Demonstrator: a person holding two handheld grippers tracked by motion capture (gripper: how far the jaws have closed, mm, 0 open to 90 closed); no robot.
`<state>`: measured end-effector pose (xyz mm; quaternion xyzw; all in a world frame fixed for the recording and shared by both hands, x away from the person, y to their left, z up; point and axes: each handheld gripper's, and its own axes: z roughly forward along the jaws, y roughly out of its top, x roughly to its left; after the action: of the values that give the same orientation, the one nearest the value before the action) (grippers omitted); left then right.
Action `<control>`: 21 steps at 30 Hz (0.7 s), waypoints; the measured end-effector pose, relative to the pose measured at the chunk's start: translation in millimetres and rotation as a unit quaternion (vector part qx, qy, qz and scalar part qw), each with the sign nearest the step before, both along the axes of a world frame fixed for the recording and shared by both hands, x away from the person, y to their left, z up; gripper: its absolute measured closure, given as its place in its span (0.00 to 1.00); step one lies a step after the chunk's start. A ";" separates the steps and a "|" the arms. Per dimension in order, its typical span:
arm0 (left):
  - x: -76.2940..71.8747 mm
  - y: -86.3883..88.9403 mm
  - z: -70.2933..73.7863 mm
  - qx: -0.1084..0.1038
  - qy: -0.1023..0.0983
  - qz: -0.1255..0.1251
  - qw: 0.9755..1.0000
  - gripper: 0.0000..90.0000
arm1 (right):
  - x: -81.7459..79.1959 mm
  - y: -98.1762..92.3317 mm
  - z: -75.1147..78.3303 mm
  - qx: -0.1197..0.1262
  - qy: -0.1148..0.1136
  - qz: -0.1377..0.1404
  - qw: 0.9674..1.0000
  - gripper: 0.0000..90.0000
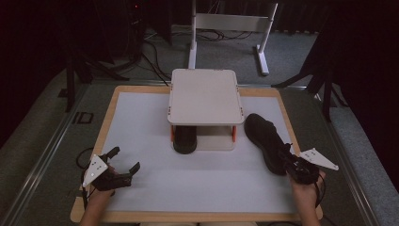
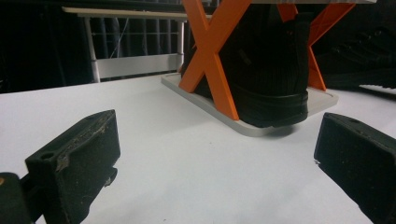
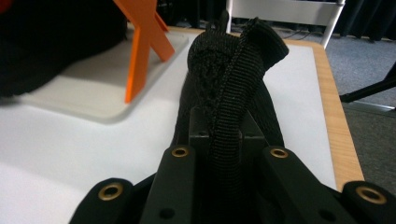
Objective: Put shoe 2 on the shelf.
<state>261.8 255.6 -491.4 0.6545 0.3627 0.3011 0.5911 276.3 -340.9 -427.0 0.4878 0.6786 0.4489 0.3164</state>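
Lying on the white mat, black knit shoe [image 1: 265, 141], woven heel loop [image 3: 233, 88]

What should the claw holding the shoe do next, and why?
Probably lift the black shoe and carry it toward the two-tier rack. The right claw is shut on its heel loop, and a matching shoe already sits on the rack's lower shelf.

No legible text, label, brand, number or sign found on any surface inspected. The white platform [image 1: 204, 96] at frame centre is unmarked, as are the black shoe [image 1: 264, 140] at right and the white table sheet [image 1: 141, 122]. Nothing readable in the dark background.
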 end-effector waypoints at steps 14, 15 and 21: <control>0.7 0.1 0.1 0.000 0.003 0.001 1.000 0.01 | -22.7 9.5 25.3 0.004 -0.024 -0.007 1.000 0.92; 0.6 0.1 0.1 0.000 0.003 0.001 1.000 0.01 | -24.2 9.3 26.0 0.008 -0.025 -0.006 1.000 0.92; 0.8 -0.1 0.1 0.001 0.003 0.001 1.000 0.01 | -43.3 17.9 30.4 -0.001 -0.036 -0.004 0.999 0.92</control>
<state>262.6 255.5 -491.3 0.6554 0.3651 0.3000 0.5892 233.1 -323.1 -396.6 0.4737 0.6650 0.4643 0.3432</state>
